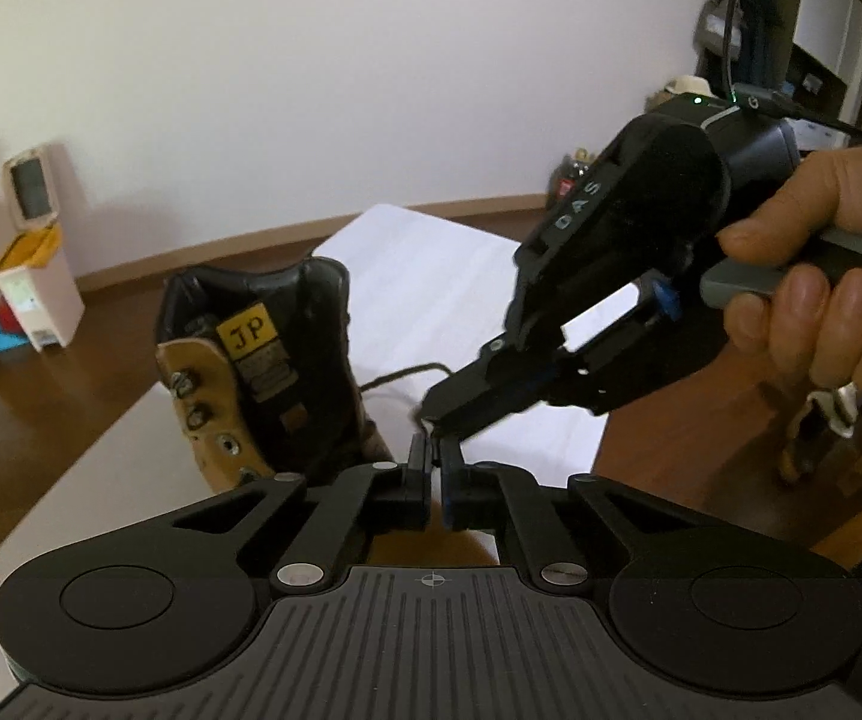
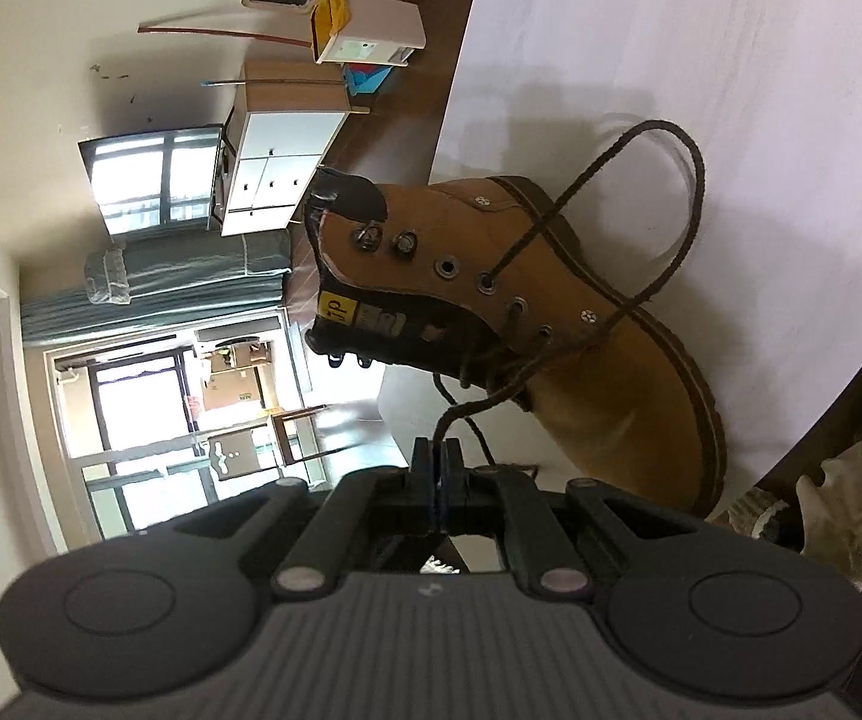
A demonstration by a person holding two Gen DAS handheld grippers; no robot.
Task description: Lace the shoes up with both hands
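Note:
A tan work boot (image 1: 263, 372) with a black collar and a yellow JP tag stands on the white table (image 1: 431, 276). Its dark lace (image 1: 398, 375) runs from the boot towards the two grippers, which meet tip to tip. My left gripper (image 1: 435, 450) has its fingers together on the lace end. A hand (image 1: 820, 276) brings the right gripper (image 1: 433, 417) in from the right. In the right wrist view the boot (image 2: 610, 372) lies rolled sideways, with a wide loop of lace (image 2: 691, 156) over the table (image 2: 730, 30). The lace ends between the pads of the right gripper (image 2: 438, 450), which look pressed together.
A small white pedal bin (image 1: 35, 276) stands on the brown floor at the far left. A white cabinet (image 2: 275, 156) and a glass door are beyond the table's edge. Wooden furniture (image 1: 850, 468) is close on the right.

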